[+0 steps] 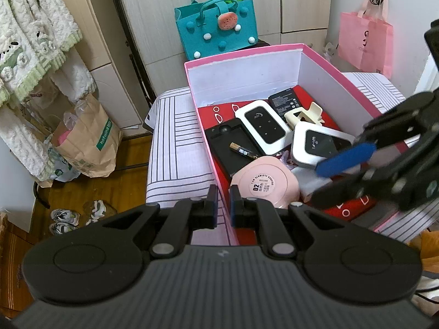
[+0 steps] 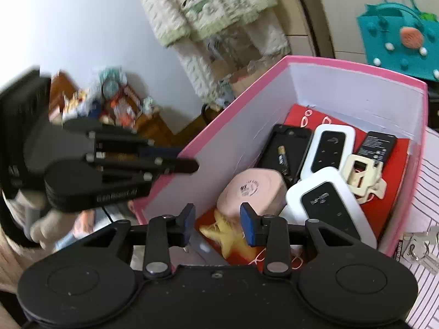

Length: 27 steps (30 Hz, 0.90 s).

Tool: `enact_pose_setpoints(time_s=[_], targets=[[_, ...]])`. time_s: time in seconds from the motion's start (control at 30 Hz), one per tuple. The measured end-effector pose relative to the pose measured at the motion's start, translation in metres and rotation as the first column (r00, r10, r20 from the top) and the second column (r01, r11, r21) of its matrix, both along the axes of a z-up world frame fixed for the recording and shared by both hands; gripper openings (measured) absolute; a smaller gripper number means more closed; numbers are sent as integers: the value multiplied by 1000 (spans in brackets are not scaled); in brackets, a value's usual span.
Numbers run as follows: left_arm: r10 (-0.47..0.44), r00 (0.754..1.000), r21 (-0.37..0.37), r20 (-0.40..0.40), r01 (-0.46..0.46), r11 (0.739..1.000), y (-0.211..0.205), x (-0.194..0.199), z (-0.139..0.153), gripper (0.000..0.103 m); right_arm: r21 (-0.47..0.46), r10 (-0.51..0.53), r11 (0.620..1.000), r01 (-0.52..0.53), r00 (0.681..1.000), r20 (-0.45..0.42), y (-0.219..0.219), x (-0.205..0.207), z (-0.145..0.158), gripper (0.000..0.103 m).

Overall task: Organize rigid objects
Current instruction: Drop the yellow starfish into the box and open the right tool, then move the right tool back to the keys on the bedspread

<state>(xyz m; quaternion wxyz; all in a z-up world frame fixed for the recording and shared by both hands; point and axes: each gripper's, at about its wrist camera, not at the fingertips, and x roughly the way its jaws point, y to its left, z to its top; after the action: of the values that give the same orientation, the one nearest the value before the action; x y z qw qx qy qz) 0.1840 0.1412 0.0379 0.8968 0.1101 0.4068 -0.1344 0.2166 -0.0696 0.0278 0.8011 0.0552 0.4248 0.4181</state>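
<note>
A pink box [image 1: 241, 57] [image 2: 356, 64] stands on a striped cloth. It holds two white wifi routers [image 1: 263, 126] [image 2: 329, 148], a pink round case [image 1: 264, 185] [image 2: 251, 189], a black tray with a battery [image 1: 242, 150] [image 2: 282, 155], a cream clip [image 1: 304, 115] [image 2: 362, 175] and a yellow star [image 2: 233, 237]. My left gripper [image 1: 223, 207] is nearly shut and empty, its fingers astride the box's near left wall. My right gripper [image 2: 218, 224] is open and empty above the star; it shows in the left wrist view [image 1: 337, 175].
A teal felt bag [image 1: 216, 27] [image 2: 400, 38] stands behind the box. A pink bag [image 1: 365, 44] hangs at the right. A paper bag [image 1: 87, 142] and shoes [image 1: 65, 219] are on the wooden floor at the left. Keys [image 2: 419, 246] lie on the cloth right of the box.
</note>
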Motion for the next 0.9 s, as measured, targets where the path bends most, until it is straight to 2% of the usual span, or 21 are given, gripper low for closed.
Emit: enact_pose_setpoints(time_s=[0.13, 0.23, 0.37, 0.43, 0.57, 0.7, 0.83, 0.9], targets=[[4, 1000, -8, -3, -4, 1000, 0, 0, 0, 8, 34, -40, 999, 38, 998, 57, -17, -5, 19, 45], [10, 1000, -18, -6, -10, 1000, 1, 0, 1, 8, 33, -110, 994, 107, 987, 120, -37, -11, 33, 45], [9, 1000, -13, -1, -9, 1000, 1, -1, 1, 8, 43, -235, 972, 231, 950, 206, -76, -13, 45, 46], [12, 1000, -14, -1, -12, 1000, 0, -1, 1, 8, 42, -298, 954, 297, 929, 221, -94, -12, 46, 48], [16, 1000, -16, -3, -17, 1000, 0, 0, 1, 8, 22, -385, 920, 390, 896, 220, -116, -7, 34, 48], [16, 1000, -15, -4, -16, 1000, 0, 0, 1, 8, -67, -436, 883, 465, 864, 252, -126, -1, 10, 48], [16, 1000, -14, -3, -16, 1000, 0, 0, 1, 8, -133, -443, 870, 475, 871, 214, -133, 11, -19, 48], [17, 1000, -14, -3, -17, 1000, 0, 0, 1, 8, -157, -444, 868, 472, 877, 183, -135, 19, -34, 44]])
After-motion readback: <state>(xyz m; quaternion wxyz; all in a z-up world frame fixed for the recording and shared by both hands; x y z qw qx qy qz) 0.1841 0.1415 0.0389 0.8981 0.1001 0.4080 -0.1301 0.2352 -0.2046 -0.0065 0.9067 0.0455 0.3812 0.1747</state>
